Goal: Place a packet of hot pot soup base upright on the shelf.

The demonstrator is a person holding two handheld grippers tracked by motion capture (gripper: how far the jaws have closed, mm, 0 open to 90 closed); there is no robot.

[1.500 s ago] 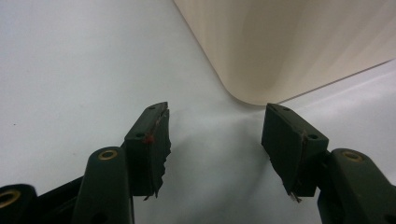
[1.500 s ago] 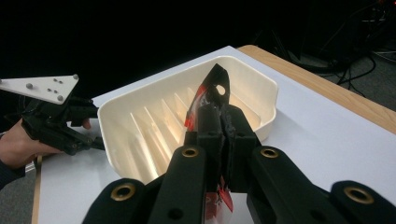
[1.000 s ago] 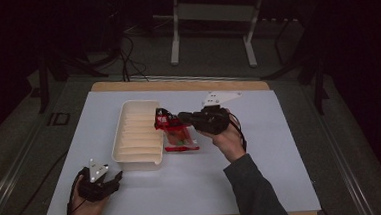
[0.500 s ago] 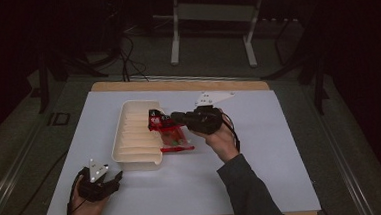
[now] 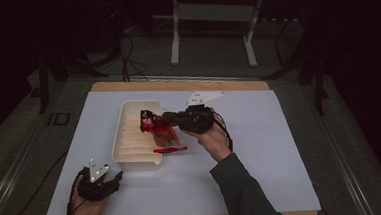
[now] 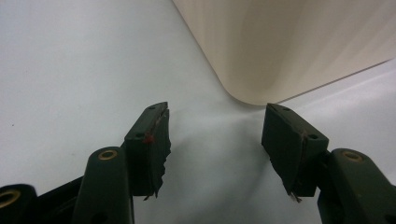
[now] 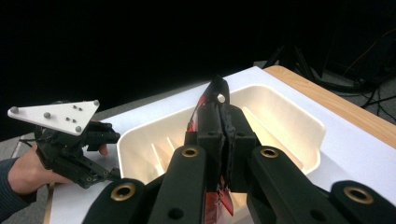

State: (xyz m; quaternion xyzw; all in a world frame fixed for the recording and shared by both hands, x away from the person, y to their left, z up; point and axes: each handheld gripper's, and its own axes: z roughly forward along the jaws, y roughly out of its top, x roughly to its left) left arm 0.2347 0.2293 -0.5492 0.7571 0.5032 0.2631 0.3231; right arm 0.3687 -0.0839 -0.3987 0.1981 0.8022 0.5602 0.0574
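A white ribbed tray lies left of centre on the pale table mat. My right gripper hovers over the tray's right side, shut on a red packet that stands up between its jaws. In the right gripper view the red packet pokes above the closed jaws, with the tray beneath it. More red packets lie at the tray's right edge, and a thin red piece rests on the mat. My left gripper rests open near the tray's near-left corner, holding nothing; between its jaws is bare mat, facing the tray wall.
The mat stretches bare to the right of the tray. A wooden table edge runs along the back. Metal stand legs and cables stand on the dark floor behind.
My right gripper has carried the red packet leftward, from beside the tray to over its right side. The left gripper has stayed put.
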